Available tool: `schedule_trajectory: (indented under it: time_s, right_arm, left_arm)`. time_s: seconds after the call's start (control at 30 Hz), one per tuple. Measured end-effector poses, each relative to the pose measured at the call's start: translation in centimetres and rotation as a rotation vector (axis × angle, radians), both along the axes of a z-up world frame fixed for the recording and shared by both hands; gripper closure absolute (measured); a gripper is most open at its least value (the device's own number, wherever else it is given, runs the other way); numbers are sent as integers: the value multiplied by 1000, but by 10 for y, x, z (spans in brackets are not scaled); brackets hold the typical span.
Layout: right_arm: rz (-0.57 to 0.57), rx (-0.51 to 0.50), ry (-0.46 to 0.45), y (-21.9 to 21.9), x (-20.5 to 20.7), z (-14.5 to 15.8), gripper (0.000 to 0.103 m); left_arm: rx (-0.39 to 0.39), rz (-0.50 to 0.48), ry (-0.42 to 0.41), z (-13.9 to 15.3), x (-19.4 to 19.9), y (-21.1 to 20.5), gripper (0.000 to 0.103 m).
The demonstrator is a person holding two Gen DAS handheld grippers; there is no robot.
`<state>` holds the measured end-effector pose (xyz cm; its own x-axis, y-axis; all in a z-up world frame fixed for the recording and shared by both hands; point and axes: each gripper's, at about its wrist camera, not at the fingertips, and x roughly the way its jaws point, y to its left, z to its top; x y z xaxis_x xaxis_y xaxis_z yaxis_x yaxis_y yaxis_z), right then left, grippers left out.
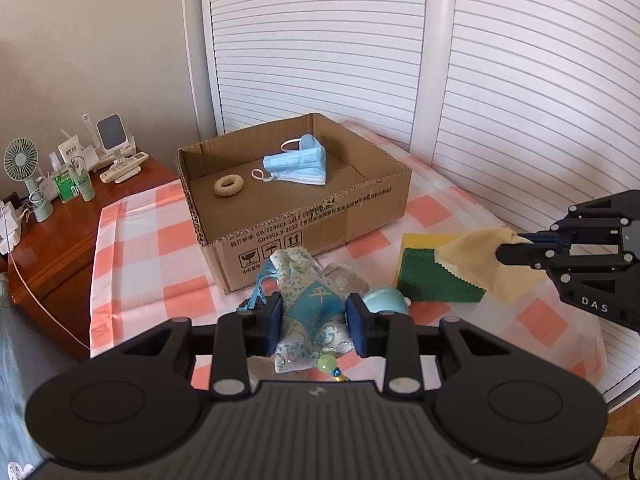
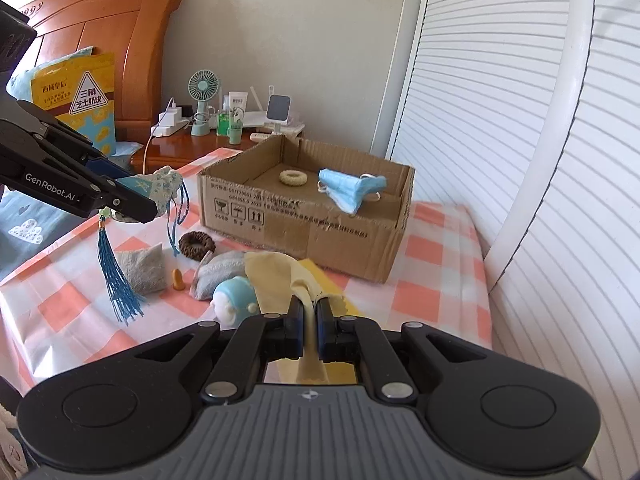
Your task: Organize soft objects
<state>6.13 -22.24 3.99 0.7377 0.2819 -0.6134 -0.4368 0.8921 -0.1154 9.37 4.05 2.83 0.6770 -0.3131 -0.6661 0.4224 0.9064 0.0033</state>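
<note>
Tongs of the left hand (image 1: 313,316) clamp the blue-and-white patterned drawstring pouch (image 1: 310,300), the open brown cardboard box (image 1: 320,224) at twelve o'clock, seemingly its destination. Right tongs (image 2: 308,326) pinch the pale yellow cloth (image 2: 280,276), box at one o'clock.

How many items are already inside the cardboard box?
2: a blue face mask lying toward the box's far side, and a cream ring-shaped scrunchie on its floor beside the mask. The near wall may hide more.
</note>
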Motion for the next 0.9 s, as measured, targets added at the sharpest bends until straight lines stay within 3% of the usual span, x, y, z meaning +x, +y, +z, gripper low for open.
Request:
schedule_trajectory:
  time_s: [0.57,0.7,0.9]
  right_arm:
    - [-30,23,-80,-9,13,34,95]
    - [-16,20,-34,-4,10,23,95]
    - [30,9,116,9,1,-20,95]
  left_arm:
    - [-1,-34,-69,22,21,-15,71]
    - [-4,-38,-67,21,20,-15,71]
    - [-1,-35,-53,18,21,-13,71]
